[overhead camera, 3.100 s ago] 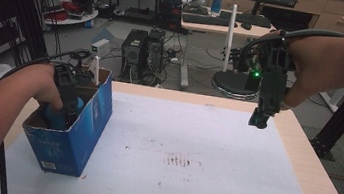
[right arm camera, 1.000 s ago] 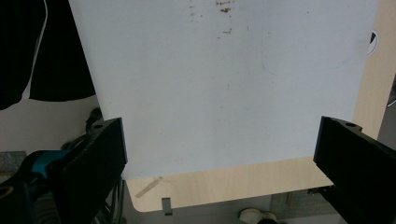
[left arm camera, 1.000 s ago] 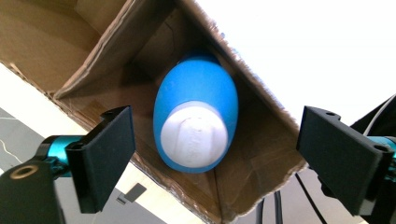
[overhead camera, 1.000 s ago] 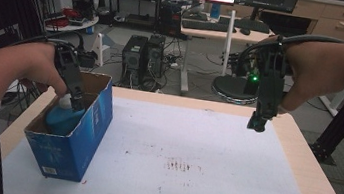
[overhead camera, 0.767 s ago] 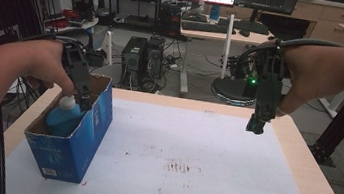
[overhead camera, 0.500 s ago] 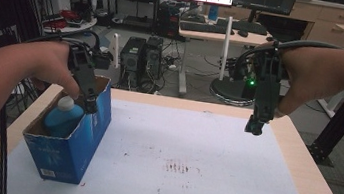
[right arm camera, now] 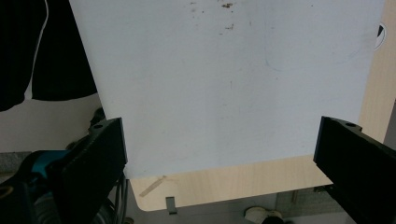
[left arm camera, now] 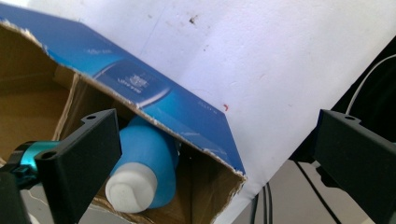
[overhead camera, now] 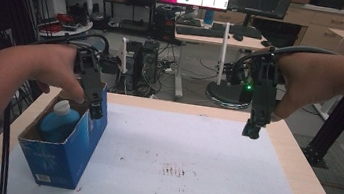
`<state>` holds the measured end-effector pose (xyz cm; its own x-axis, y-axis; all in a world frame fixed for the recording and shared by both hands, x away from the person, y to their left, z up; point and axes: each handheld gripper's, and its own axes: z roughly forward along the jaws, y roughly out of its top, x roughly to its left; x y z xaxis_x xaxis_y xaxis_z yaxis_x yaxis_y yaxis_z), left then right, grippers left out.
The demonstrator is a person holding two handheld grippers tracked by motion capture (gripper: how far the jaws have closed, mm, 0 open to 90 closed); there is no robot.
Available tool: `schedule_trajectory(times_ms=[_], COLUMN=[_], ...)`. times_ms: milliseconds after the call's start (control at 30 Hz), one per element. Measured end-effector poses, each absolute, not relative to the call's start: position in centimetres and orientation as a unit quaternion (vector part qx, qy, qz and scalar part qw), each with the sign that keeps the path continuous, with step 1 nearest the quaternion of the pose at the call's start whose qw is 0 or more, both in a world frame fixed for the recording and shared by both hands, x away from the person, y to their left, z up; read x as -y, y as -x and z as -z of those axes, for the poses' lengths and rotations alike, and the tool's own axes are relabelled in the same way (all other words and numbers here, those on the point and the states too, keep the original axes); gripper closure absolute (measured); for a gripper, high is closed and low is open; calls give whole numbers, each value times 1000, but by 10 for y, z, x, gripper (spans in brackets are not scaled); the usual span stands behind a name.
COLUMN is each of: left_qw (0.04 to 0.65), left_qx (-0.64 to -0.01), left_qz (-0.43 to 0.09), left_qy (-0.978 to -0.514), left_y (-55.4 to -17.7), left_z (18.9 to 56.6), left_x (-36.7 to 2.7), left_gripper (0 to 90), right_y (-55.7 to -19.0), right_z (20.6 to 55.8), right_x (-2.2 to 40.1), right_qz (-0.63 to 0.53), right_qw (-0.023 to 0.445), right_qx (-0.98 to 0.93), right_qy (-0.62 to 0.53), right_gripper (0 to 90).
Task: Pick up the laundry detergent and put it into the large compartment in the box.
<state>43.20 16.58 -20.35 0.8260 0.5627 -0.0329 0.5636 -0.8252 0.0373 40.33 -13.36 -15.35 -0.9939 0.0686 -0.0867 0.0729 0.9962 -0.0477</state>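
Now the light-blue plastic bottle [overhead camera: 58, 121] leans in the blue cardboard box [overhead camera: 68, 159], white cap [overhead camera: 61, 107] up toward the far wall; the left gripper [overhead camera: 95, 113], jaws just opened wide and empty, hangs over the box's rim, and the right gripper [overhead camera: 250, 133] is spread apart, empty.

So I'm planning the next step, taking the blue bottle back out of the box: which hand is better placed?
Left, probably. The left gripper hangs open at the box rim, right above the blue bottle. The right gripper hovers open across the table.

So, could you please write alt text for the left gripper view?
A blue bottle with a white cap lies inside an open blue cardboard box on a white table. The left gripper has wide-open jaws with nothing between their pads.
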Motion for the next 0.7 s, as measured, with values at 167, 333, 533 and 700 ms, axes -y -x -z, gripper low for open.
schedule_trajectory(times_ms=[167, 333, 533, 700], left_qw=[27, 27, 35, 43], left_qx=[-268, -238, -203, -179], left_qz=[16, 26, 31, 33], left_qy=[-963, -971, -978, -982], left_y=[-431, -431, -429, -429], left_z=[204, 208, 212, 213], left_x=[-155, -144, -132, -124], left_gripper=[17, 16, 16, 16], right_y=[-400, -397, -396, -396], right_z=[153, 154, 152, 151], right_x=[134, 136, 138, 140], right_qz=[24, 23, 25, 23], right_qw=[42, 40, 42, 43], right_qx=[-998, -998, -998, -998], right_qy=[-35, -38, -41, -45], right_gripper=[16, 16, 15, 15])
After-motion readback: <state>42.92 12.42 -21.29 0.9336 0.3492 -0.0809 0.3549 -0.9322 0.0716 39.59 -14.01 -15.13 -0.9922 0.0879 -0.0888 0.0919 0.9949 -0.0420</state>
